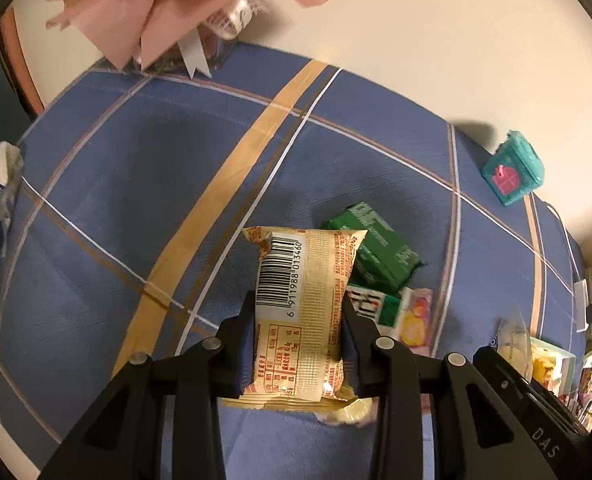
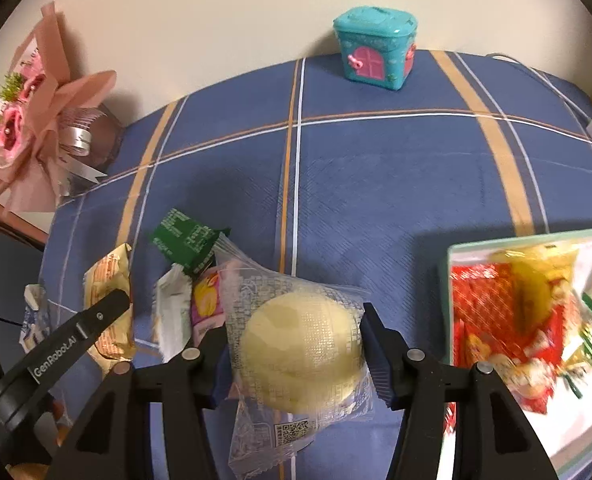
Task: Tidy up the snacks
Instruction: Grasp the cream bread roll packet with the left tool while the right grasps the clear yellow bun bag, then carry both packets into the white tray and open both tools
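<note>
A cream snack packet (image 1: 300, 312) printed with a barcode and red text sits pinched between the 2 fingers of the left gripper (image 1: 299, 322) above the blue plaid tablecloth (image 1: 115, 208). To its right, the right gripper (image 2: 293, 340) clamps a clear-wrapped yellow bun (image 2: 300, 350) beside a box of snacks (image 2: 536, 320).

Bare tablecloth (image 2: 376, 184) ahead; snack pile (image 2: 183, 280) left, tray (image 2: 452, 280) right.
</note>
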